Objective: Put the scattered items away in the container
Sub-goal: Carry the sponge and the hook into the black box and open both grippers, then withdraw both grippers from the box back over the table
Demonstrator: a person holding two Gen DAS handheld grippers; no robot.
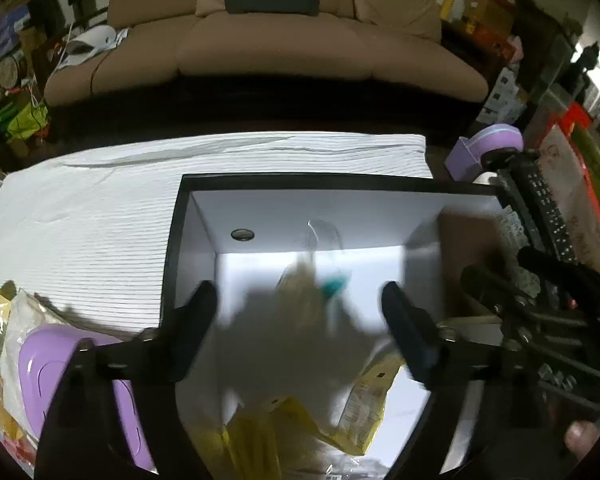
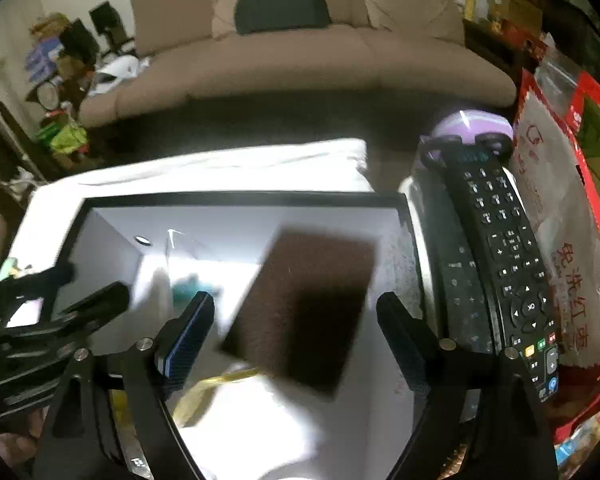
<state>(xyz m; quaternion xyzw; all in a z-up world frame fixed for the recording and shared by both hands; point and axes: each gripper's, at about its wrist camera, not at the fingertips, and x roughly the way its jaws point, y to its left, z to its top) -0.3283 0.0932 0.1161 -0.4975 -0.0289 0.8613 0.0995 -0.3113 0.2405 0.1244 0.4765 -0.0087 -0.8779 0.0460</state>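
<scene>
At the striped cloth's [image 1: 100, 216] near left corner sits a purple case [image 1: 48, 364]. The left gripper [image 1: 300, 320] gapes wide over the black-rimmed box [image 1: 172, 240], yellow packets [image 1: 364, 400] (blurred) inside. The right gripper [image 2: 296, 328] spreads wide too, a brown pad [image 2: 308, 304] between its fingers, untouched. A remote [image 2: 508, 264] lies past the box's right wall.

The box [image 1: 172, 240] is open on top, so tongs can go straight in. A brown flat pad [image 2: 304, 308] and yellow packets [image 1: 364, 404] take up room in the lower middle. At right, a black remote [image 2: 504, 256] blocks that side. The striped cloth [image 1: 92, 216] at left is bare.
</scene>
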